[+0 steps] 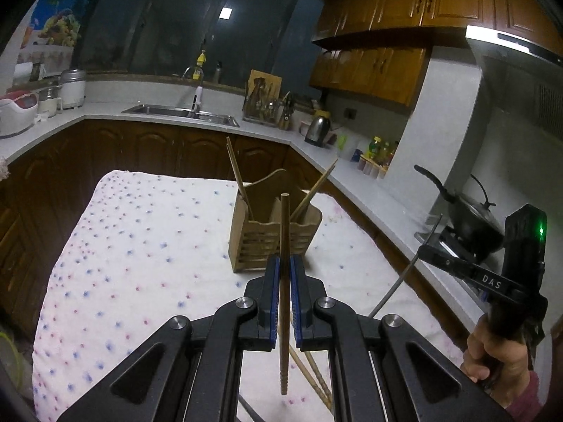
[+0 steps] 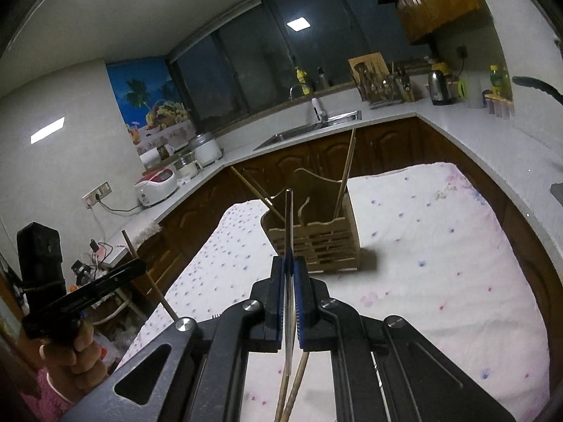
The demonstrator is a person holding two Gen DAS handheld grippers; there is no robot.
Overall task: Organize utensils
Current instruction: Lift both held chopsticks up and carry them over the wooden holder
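**Inspector:** The table (image 1: 116,246), under a spotted cloth, carries a slatted wooden holder (image 1: 274,235) standing upright near its far end. Three chopsticks already lean in it, one in one compartment and two in the other. More chopsticks (image 1: 313,372) lie loose on the cloth at the near edge.

**Assessor:** And the grippers?

**Inspector:** The left gripper (image 1: 285,274) has its fingers narrowed onto a wooden chopstick (image 1: 284,281), held near upright above the cloth, just short of the holder. The right gripper (image 2: 289,274) is likewise closed on a thin metal stick (image 2: 289,232), which also points towards the holder. Neither stick touches the holder.

**Assessor:** What does the step require?

**Inspector:** In the inspector's judgement, each stick should be carried over an open compartment, kept near vertical, and lowered until its tip is well inside before the fingers widen. One gripper should go at a time, since both aim at the same small holder. The leaning chopsticks may be knocked, and the light holder may tip if pushed sideways.
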